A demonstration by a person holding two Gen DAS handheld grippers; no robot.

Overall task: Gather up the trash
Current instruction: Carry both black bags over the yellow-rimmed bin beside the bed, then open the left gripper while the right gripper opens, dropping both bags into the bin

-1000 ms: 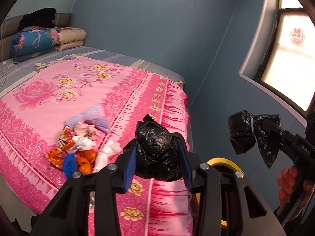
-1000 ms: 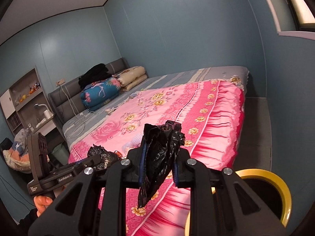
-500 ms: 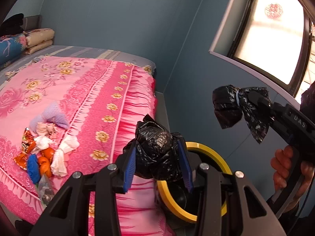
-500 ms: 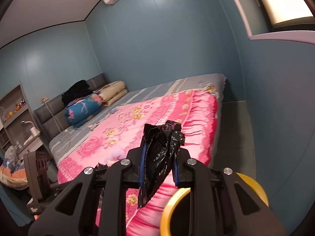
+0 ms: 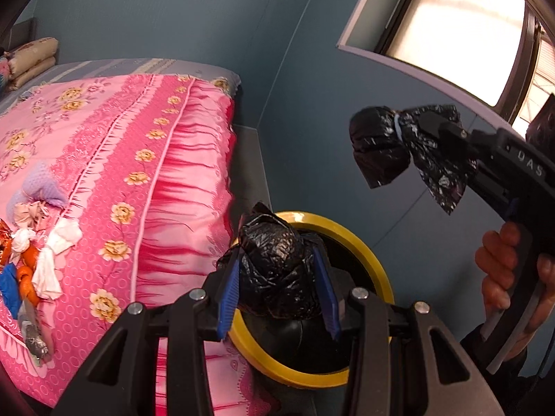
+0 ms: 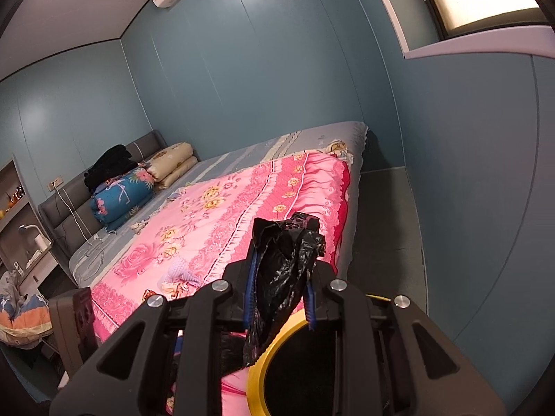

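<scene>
Beside the bed with the pink floral cover (image 5: 145, 159), a round bin with a yellow rim and black inside (image 5: 364, 249) stands on the floor, and both hands are over or near it, so I judge this the drop-off step, not yet done. Left gripper (image 5: 279, 298): blue-padded fingers (image 5: 227, 294) partly spread and clamped on a crumpled black plastic bag ball (image 5: 277, 267), which hangs right above the bin mouth. Right gripper (image 6: 279, 284): fingers nearly together, pinching a limp strip of black plastic bag with a knotted bundle at its end (image 5: 381, 149); from the left wrist view it is held up, off to the side of the bin, apart from the rim. Neither bag is in the bin yet. Left to do: a mixed pile of loose trash on the bed cover (image 5: 31, 242), white tissue wads, orange and blue bits, a purple mesh piece, shiny wrapper, sits untouched near the bed edge, well apart from both grippers.
</scene>
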